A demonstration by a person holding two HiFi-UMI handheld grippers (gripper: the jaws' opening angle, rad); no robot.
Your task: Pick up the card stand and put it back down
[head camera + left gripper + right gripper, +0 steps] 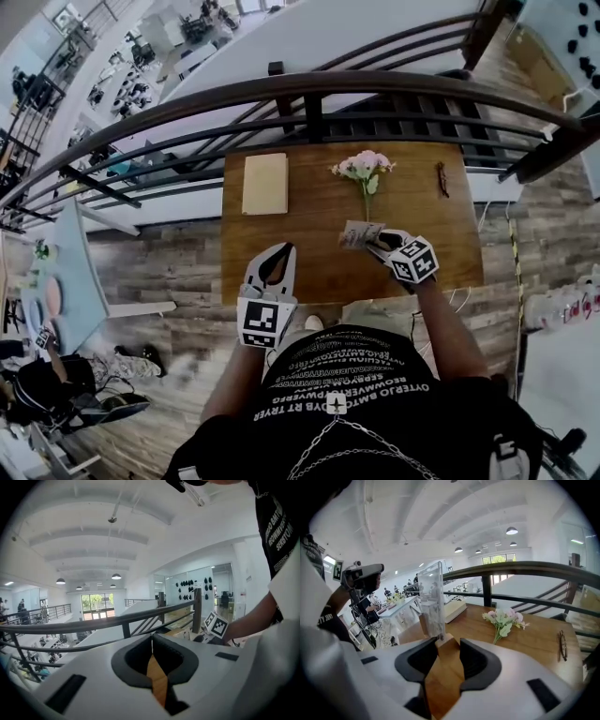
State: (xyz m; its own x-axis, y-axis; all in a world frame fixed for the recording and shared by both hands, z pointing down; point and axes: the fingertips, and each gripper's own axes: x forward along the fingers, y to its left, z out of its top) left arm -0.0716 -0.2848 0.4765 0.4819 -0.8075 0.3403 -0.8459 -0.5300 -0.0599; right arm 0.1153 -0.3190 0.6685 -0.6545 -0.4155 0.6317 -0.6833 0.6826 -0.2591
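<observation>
The card stand (360, 233) has a clear upright panel (431, 597) on a small wooden base. It is over the near middle of the wooden table (309, 262). My right gripper (372, 243) is shut on the wooden base, which sits wedged between the jaws in the right gripper view (449, 645). Whether the base touches the tabletop I cannot tell. My left gripper (282, 249) hangs at the table's near edge, left of the stand. It is shut with nothing in it, and its tips meet in the left gripper view (152, 636).
A pale closed book (265, 184) lies at the table's back left. A bunch of pink flowers (364, 169) lies just beyond the stand. A small dark object (442, 178) is at the back right. A dark railing (309, 94) runs behind the table.
</observation>
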